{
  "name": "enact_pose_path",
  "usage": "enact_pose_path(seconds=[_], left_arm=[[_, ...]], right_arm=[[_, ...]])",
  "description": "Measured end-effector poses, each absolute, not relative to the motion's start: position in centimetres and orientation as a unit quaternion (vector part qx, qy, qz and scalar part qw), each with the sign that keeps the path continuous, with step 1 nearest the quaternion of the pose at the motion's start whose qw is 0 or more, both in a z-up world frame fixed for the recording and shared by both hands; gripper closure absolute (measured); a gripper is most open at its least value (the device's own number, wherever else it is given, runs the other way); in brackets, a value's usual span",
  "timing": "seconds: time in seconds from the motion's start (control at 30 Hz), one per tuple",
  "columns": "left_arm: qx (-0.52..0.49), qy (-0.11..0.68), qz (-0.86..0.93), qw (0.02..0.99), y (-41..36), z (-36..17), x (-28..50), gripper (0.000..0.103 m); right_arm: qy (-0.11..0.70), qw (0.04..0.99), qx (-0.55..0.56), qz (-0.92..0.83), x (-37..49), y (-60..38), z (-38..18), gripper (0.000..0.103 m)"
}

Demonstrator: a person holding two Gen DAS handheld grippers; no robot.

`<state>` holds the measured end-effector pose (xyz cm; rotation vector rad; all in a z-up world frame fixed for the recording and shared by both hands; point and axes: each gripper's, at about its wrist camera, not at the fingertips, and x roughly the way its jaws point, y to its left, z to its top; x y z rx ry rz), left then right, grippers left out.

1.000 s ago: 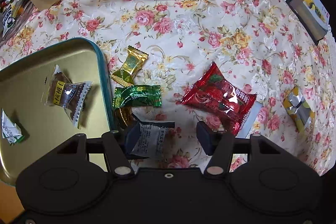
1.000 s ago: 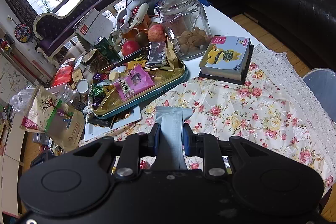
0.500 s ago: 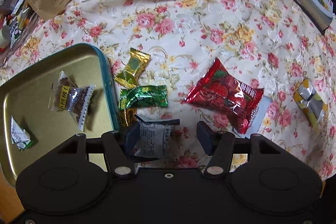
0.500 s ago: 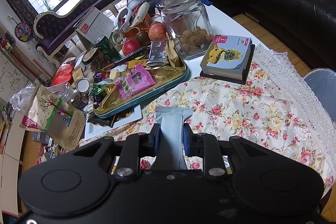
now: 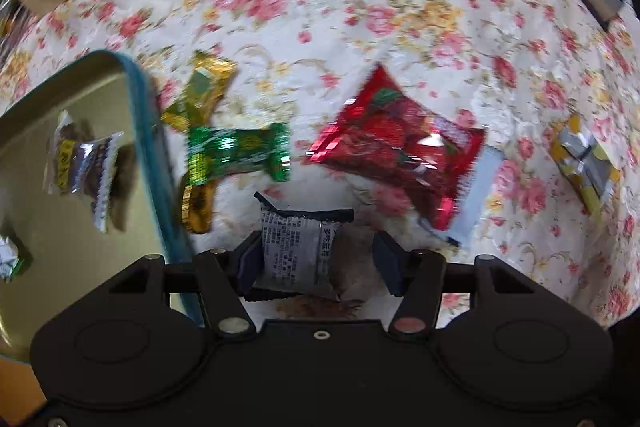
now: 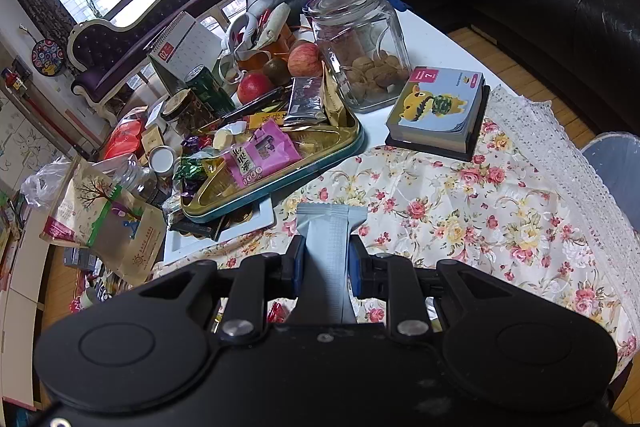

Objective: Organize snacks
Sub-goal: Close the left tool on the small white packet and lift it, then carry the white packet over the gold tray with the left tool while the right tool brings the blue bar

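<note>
My left gripper [image 5: 316,259] is open, jaws wide apart, low over the floral cloth. A grey printed snack packet [image 5: 298,247] lies between its fingers, against the left pad. Beyond lie a green candy [image 5: 240,153], a gold candy [image 5: 200,93] and a red packet [image 5: 400,147]. The gold tin [image 5: 80,251] at left holds a brown wrapped snack [image 5: 84,167] and a small white one [image 5: 10,259]. My right gripper [image 6: 326,263] is shut on a grey-blue packet [image 6: 330,239], held above the cloth.
A yellow-silver packet [image 5: 584,163] lies at right. In the right wrist view a full snack tray [image 6: 272,163], a glass jar [image 6: 360,43], a book [image 6: 438,111], fruit and paper bags [image 6: 104,223] crowd the far side of the table.
The left gripper has dropped closer to the cloth and shifted right, so the grey packet sits more centrally between its fingers. The right gripper has barely moved.
</note>
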<state>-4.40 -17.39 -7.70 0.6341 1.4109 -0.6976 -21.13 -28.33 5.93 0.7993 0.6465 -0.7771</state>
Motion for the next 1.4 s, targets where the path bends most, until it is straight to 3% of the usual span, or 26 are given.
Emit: enact_pose_path(seconds=[0.3,0.4,0.47,0.67,0.9,1.13,1.4], left_arm=[[0.313,0.603,-0.335,0.653,-20.5,-7.7,-7.4,0.043],[0.319,0.6,-0.343,0.649,-20.3,-7.6,-8.0,0.06],[0.309,0.608,-0.346,0.644,-19.8,-7.7,-7.9,0.063],[0.286,0.612,-0.339,0.654,-17.9,-6.4,-6.9,0.063],[0.242,0.584,-0.353,0.69,-16.1,-1.2,-5.9,0.063],[0.203,0.564,-0.317,0.735,-12.2,3.2,-2.0,0.063],[0.158,0.582,-0.227,0.765,-5.6,4.4,3.8,0.063]], right_arm=[[0.302,0.797,0.376,-0.363,-21.1,-28.4,5.8,0.079],[0.302,0.797,0.376,-0.363,-21.0,-28.4,5.9,0.079],[0.302,0.797,0.377,-0.363,-21.0,-28.4,5.9,0.079],[0.302,0.798,0.374,-0.364,-20.5,-28.2,6.0,0.079],[0.298,0.79,0.378,-0.379,-20.0,-28.6,5.9,0.079],[0.309,0.789,0.372,-0.379,-18.4,-27.9,5.5,0.079],[0.339,0.798,0.348,-0.356,-15.0,-25.4,4.6,0.079]])
